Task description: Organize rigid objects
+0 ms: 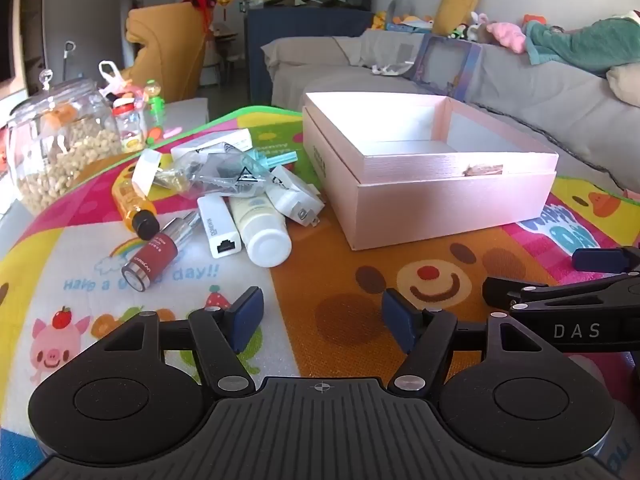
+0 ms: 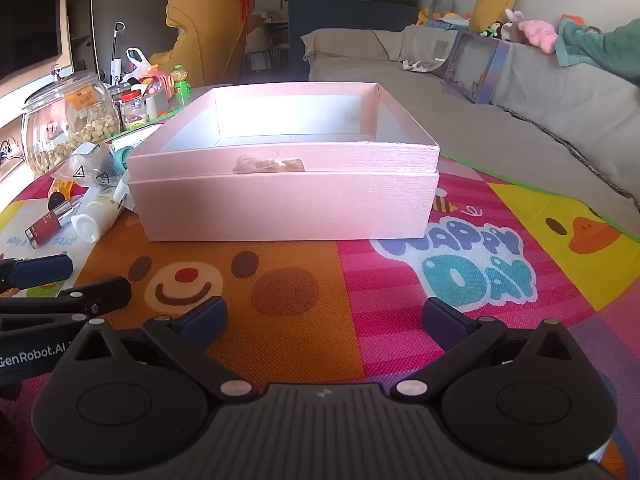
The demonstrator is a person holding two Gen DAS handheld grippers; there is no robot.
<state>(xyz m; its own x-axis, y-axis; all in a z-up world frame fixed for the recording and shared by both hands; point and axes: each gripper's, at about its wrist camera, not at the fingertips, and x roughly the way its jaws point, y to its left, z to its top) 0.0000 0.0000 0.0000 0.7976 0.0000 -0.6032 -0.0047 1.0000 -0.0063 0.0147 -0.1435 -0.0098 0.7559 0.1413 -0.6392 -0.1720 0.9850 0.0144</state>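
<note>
A pink open box point(image 1: 452, 204) point(image 2: 280, 204) stands on the colourful play mat, nothing visible inside it. Left of it lies a pile: a red bottle point(image 1: 154, 254) point(image 2: 46, 224), a white tube point(image 1: 262, 228) point(image 2: 98, 214), a white adapter point(image 1: 218, 226), an orange bottle point(image 1: 130, 200), a white plug point(image 1: 294, 196) and a clear plastic bag point(image 1: 224, 172) point(image 2: 90, 168). My left gripper point(image 1: 322, 322) hovers open over the mat, short of the pile, with nothing between its fingers. My right gripper point(image 2: 322, 322) is open wide in front of the box, also holding nothing.
A glass jar of nuts point(image 1: 60, 144) point(image 2: 68, 128) and small toys stand at the mat's far left. A grey sofa point(image 1: 520, 92) point(image 2: 540, 112) runs behind and to the right. The right gripper's finger point(image 1: 600, 258) shows at the left view's right edge.
</note>
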